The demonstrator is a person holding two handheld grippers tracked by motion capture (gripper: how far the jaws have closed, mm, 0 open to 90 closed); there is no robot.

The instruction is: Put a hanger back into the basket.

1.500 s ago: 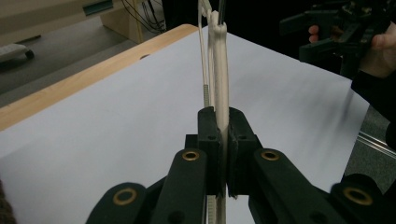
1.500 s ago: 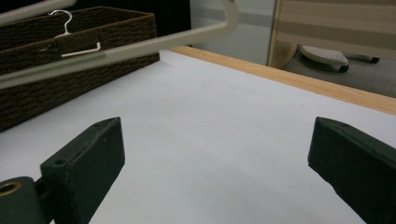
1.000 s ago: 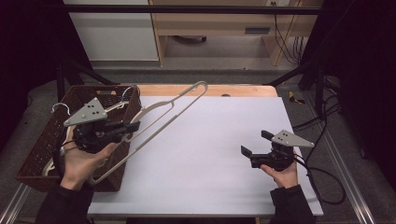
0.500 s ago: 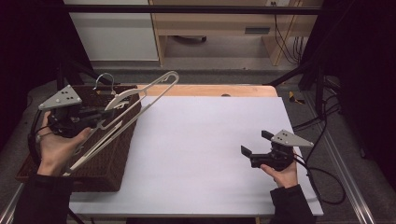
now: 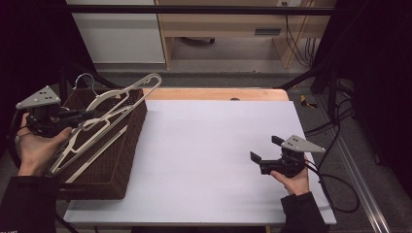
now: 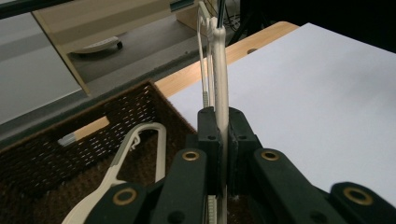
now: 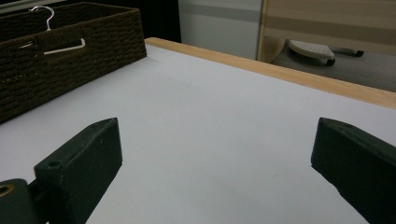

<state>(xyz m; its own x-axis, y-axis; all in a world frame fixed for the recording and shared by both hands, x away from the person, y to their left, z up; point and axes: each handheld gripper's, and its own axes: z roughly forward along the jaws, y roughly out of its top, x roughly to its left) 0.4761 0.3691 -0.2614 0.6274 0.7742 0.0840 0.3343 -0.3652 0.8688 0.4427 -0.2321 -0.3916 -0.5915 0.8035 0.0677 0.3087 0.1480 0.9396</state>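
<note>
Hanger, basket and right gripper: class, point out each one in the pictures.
hanger [image 5: 127, 99], high view, on its pale arm above the basket.
basket [image 5: 127, 150], high view, on its woven right wall.
right gripper [image 5: 265, 149], high view, midway between its open fingertips.

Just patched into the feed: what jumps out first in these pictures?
The pale hanger clamped in the left gripper, slanting over the dark wicker basket at the table's left edge. Across the white tabletop, the right gripper rests with its jaws wide open.
</note>
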